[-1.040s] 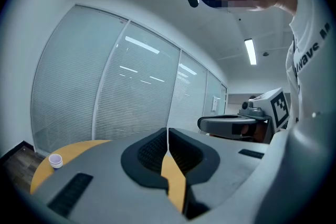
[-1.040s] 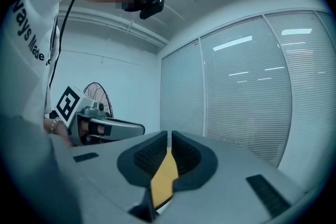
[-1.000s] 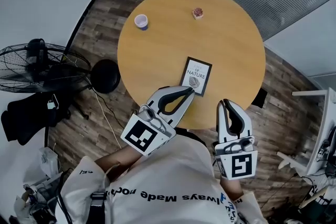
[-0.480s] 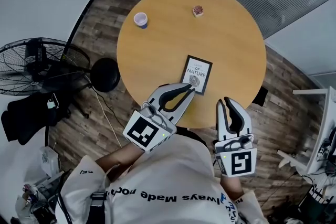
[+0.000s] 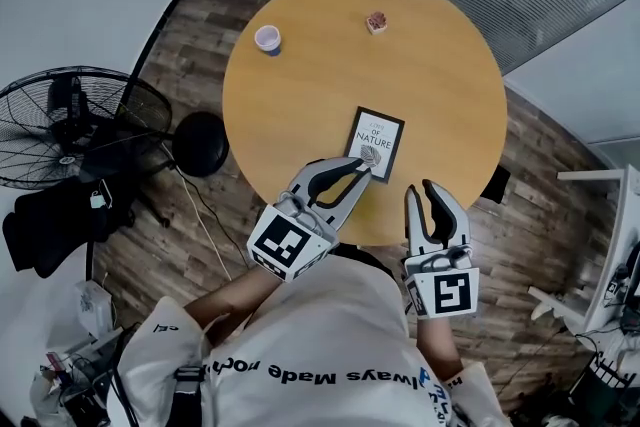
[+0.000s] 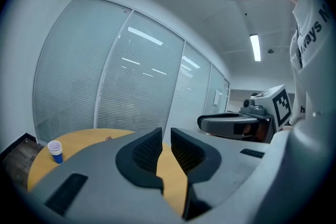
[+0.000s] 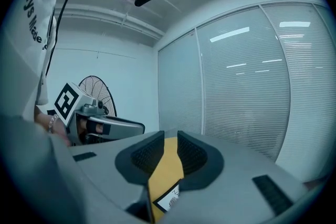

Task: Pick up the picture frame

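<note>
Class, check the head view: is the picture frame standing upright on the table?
No, the picture frame lies flat on the round table, face up, just ahead of the left gripper.

Round yellow wood table point(image 5: 420, 65), smooth satin top; on it, black-edged picture frame point(image 5: 376, 137), paper print; my left gripper point(image 5: 358, 169), matt grey plastic, ribbed black pads point(image 6: 146, 150).

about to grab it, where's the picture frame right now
In the head view the picture frame lies flat on the round table near its front edge, right by the tips of the left gripper.
</note>
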Demonstrator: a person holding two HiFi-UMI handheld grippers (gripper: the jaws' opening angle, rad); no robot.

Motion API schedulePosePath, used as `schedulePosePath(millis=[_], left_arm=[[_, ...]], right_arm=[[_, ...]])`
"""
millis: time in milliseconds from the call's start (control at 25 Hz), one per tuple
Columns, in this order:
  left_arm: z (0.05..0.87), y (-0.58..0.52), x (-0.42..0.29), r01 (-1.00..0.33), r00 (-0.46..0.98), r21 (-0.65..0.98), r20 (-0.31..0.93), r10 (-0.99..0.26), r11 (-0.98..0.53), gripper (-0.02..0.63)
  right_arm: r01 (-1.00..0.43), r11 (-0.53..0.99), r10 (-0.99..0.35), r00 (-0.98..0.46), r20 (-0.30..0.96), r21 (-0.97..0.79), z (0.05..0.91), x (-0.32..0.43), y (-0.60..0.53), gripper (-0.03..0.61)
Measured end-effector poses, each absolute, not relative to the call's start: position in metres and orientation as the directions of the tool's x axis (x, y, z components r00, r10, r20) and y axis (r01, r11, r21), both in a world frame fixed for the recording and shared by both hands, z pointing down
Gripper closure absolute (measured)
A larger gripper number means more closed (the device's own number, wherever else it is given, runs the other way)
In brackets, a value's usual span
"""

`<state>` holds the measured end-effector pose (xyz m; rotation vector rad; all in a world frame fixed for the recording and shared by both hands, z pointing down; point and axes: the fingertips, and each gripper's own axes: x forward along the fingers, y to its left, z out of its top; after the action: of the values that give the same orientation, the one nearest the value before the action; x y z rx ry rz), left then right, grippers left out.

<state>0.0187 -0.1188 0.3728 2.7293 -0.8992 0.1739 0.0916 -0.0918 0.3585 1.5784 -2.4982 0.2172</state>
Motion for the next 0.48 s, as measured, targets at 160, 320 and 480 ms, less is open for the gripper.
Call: schedulePosePath(millis=[160, 320, 480], left_arm=[[0.388, -0.122, 0.021, -0.602, 0.797, 0.219, 0.219, -0.562, -0.768, 0.579], [0.404, -0.125, 0.022, -0.608, 0.792, 0.227, 0.245, -0.559, -0.761, 0.56], [0.425, -0.131, 0.02, -0.621, 0.782, 0.268, 0.28, -0.558, -0.736, 0.528]], right_arm=[[-0.907, 0.42, -0.877, -0.414, 0.243, -0.026, 0.374, 0.093, -0.095, 0.503], [-0.912, 0.408, -0.874, -0.4, 0.276, -0.029, 0.394, 0.095, -0.098, 0.503], [-0.917, 0.399, -0.87, -0.389, 0.303, -0.033, 0.412, 0.098, -0.101, 0.503]])
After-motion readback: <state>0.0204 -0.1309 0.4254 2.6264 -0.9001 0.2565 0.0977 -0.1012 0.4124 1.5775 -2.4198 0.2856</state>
